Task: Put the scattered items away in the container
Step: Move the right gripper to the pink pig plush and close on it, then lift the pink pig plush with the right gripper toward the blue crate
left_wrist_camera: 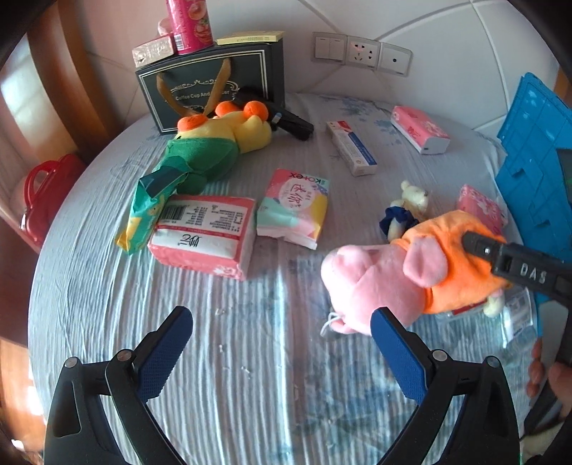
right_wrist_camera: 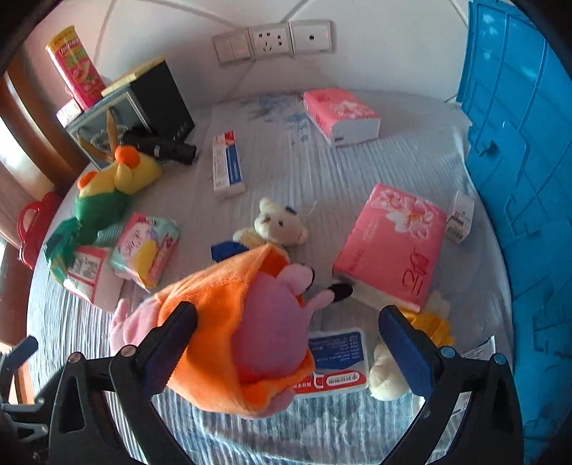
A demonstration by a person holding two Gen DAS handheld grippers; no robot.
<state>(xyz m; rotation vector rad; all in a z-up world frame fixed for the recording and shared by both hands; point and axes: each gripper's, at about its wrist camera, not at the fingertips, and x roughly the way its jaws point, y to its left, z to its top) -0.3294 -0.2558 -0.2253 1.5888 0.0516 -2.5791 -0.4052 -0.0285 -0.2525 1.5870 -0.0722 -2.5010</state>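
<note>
The left gripper (left_wrist_camera: 280, 348) hovers over bare striped bed sheet (left_wrist_camera: 250, 393), its blue-padded fingers (left_wrist_camera: 164, 357) spread wide with nothing between them. At about 11 o'clock from it lies a red-and-white tissue pack (left_wrist_camera: 203, 234), touching a green snack bag (left_wrist_camera: 143, 211), with a yellow-and-green plush (left_wrist_camera: 214, 143) beyond and a dark gift box (left_wrist_camera: 211, 86) at the far edge carrying a pink canister (left_wrist_camera: 189, 25). At 12 o'clock sits a Kotex pad pack (left_wrist_camera: 295, 211), and further back a long toothpaste box (left_wrist_camera: 352, 146) and a pink tissue pack (left_wrist_camera: 420, 128).

At 2 o'clock lies the pink pig plush (left_wrist_camera: 393, 272) in its orange dress, a small white bear (left_wrist_camera: 411, 207) just behind it. The right gripper (right_wrist_camera: 287, 343) is at the pig (right_wrist_camera: 243, 332): its fingers (right_wrist_camera: 404, 347) are spread, the left one touching the orange dress, the right one apart from it. At 1 o'clock lies another pink tissue pack (right_wrist_camera: 389, 243), and the blue container (right_wrist_camera: 518, 179) stands along the 3 o'clock side.
</note>
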